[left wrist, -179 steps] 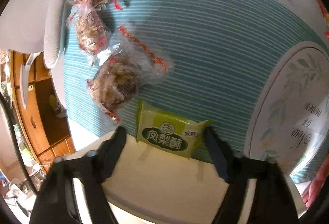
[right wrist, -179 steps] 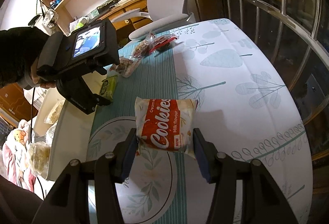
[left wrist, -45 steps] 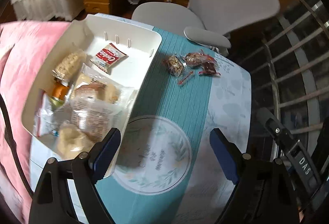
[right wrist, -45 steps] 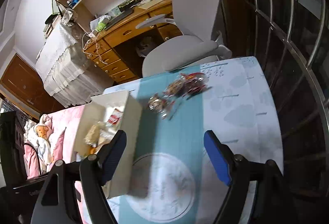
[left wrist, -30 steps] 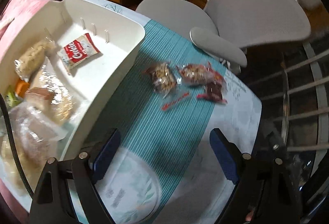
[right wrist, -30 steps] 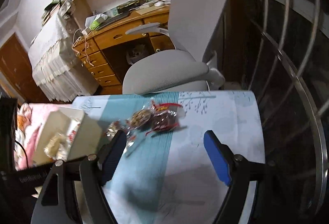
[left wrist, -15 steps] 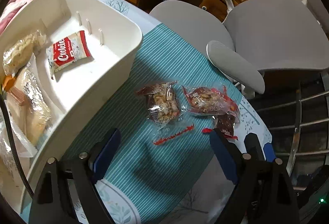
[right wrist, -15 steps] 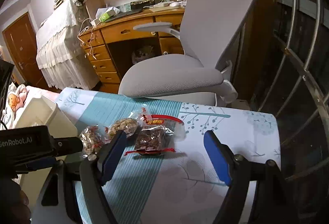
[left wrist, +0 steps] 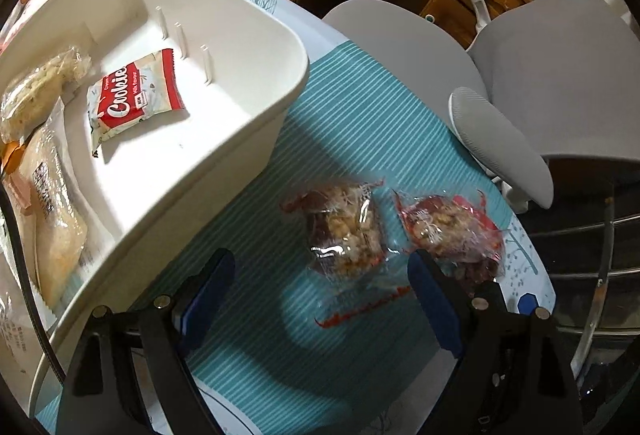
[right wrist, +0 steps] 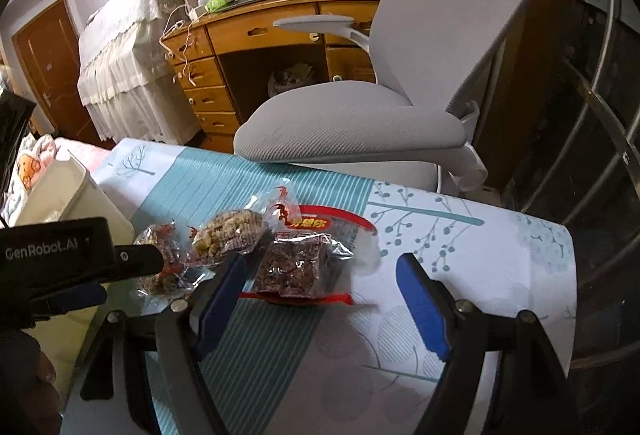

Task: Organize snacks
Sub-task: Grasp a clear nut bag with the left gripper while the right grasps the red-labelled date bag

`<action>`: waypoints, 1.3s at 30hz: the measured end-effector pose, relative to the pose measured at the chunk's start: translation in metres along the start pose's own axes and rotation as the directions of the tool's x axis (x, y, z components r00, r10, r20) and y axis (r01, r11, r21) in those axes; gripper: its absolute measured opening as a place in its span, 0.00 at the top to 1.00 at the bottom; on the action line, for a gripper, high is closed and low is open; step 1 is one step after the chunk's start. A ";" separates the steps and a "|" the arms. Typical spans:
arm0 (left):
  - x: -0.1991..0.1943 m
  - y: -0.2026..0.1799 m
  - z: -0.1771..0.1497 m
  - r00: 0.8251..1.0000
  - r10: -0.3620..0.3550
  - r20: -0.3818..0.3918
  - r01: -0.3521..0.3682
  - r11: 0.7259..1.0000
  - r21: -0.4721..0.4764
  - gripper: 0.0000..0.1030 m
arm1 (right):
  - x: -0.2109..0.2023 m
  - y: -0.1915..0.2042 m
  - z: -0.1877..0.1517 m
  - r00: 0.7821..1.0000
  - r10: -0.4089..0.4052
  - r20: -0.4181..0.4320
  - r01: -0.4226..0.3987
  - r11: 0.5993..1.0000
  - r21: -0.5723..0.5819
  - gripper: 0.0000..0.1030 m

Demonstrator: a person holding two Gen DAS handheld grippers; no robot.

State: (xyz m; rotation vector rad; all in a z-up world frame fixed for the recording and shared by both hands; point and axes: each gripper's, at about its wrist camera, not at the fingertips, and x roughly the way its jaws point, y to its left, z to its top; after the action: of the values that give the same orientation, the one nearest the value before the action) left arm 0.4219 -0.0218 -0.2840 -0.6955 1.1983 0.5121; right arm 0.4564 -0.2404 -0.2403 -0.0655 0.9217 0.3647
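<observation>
1. Three clear snack bags lie in a row on the teal striped runner (left wrist: 360, 139) at the far end of the table, just in front of a grey chair (right wrist: 360, 123).
2. The nut bag (left wrist: 344, 231) is nearest the white bin; the middle bag (left wrist: 448, 227) sits just beside it; the dark square bag (right wrist: 294, 267) with red trim lies on the side away from the bin.
3. Left gripper (left wrist: 320, 299) – jaws wide, nothing between the pads, hovering over the nut bag.
4. Right gripper (right wrist: 316, 299) – jaws wide, empty, with the dark square bag framed between its blue fingers (right wrist: 420, 307) but not touched.
5. The white bin (left wrist: 240, 139) stands beside the runner. A red-and-white cookie packet (left wrist: 132, 95) lies flat on its floor, with pale wrapped snacks (left wrist: 36, 95) further along.
6. Wooden desk (right wrist: 280, 27) and drawers behind the chair.
</observation>
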 end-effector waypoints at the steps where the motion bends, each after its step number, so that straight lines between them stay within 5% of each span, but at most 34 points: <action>1: 0.002 0.000 0.000 1.000 0.001 -0.001 -0.001 1.000 -0.002 0.15 | 0.001 0.001 0.000 1.000 -0.002 -0.002 0.002 1.000 -0.006 0.24; 15: 0.021 -0.015 0.012 0.999 0.050 0.021 -0.051 0.999 0.019 0.25 | 0.018 0.010 0.001 0.999 -0.030 -0.013 0.029 0.997 -0.070 0.39; 23: 0.028 -0.019 0.020 0.997 0.060 0.045 -0.062 0.998 0.033 0.46 | 0.019 0.018 0.000 0.999 -0.035 -0.033 0.031 0.994 -0.106 0.40; 26: 0.028 -0.016 0.021 0.998 0.048 0.052 -0.049 0.998 0.034 0.55 | 0.021 0.023 -0.001 0.998 -0.036 -0.050 0.029 0.991 -0.128 0.48; 31: 0.028 -0.014 0.024 0.998 0.040 0.046 -0.041 0.998 0.043 0.59 | 0.022 0.030 -0.002 0.997 -0.042 -0.059 0.033 0.989 -0.146 0.60; 39: 0.023 -0.003 0.017 1.000 0.016 -0.006 -0.016 0.997 0.078 0.60 | 0.016 0.031 -0.007 0.994 -0.051 -0.097 0.039 0.993 -0.114 0.61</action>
State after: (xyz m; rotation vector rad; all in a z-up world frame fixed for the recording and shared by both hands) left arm 0.4421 -0.0115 -0.3018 -0.6222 1.2249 0.4740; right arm 0.4490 -0.2087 -0.2542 -0.2087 0.9962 0.3736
